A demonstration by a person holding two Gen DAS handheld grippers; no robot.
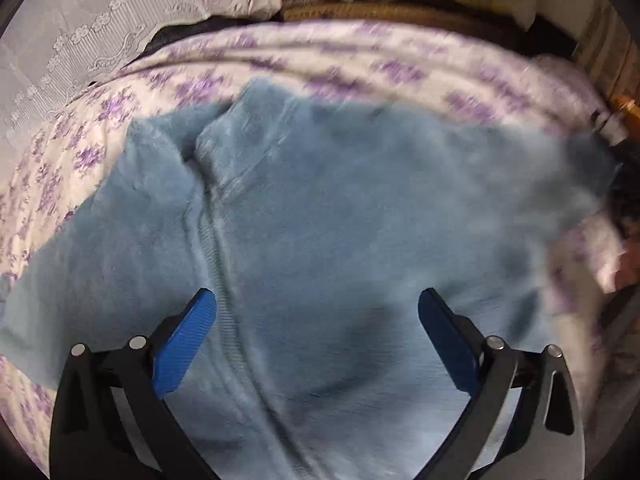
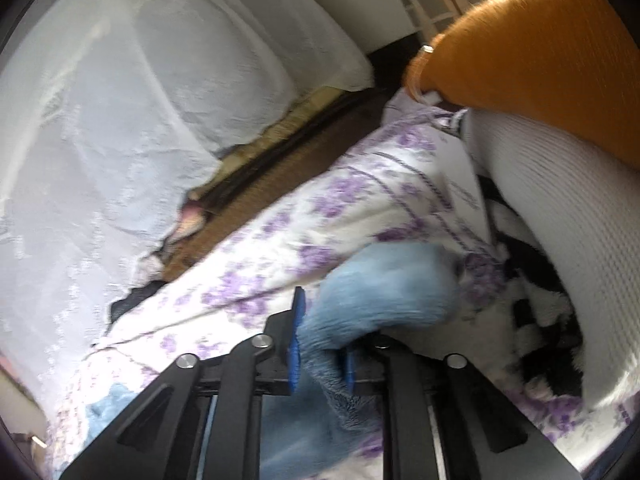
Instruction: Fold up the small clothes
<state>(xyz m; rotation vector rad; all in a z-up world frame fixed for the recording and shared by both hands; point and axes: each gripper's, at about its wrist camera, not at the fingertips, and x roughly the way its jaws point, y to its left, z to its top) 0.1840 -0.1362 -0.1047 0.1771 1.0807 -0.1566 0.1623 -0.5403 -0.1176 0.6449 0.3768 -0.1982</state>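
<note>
The right gripper [image 2: 322,344], low in the centre of the right wrist view, is clenched on a bunched end of the fluffy light-blue fleece jacket [image 1: 320,216], its blue pads [image 2: 297,340] pressed into the pile with the cloth lifted and curling up past them. The left gripper [image 1: 318,334], at the bottom of the left wrist view, is released, its jaws spread wide over the jacket's front with nothing pinched between them; whether the tips touch the fleece cannot be told. The jacket fills the middle of the left wrist view, lying mostly spread out on a white bedcover printed with purple flowers [image 1: 100,132], collar toward the upper left and the zip line [image 1: 216,264] running down toward the lower left. By my reading the folding has barely begun: one end is raised, no neat fold shows, and the body is yet to be doubled over. The bedcover's far edge runs along the top of the left wrist view, with a white lace-patterned cloth [image 1: 80,32] beyond it. In the right wrist view a white ribbed cushion [image 2: 560,220] and an orange knitted sleeve [image 2: 540,52] crowd the right, with black-and-white fabric [image 2: 536,320] below; the clearer floral stretch lies at centre left.
</note>
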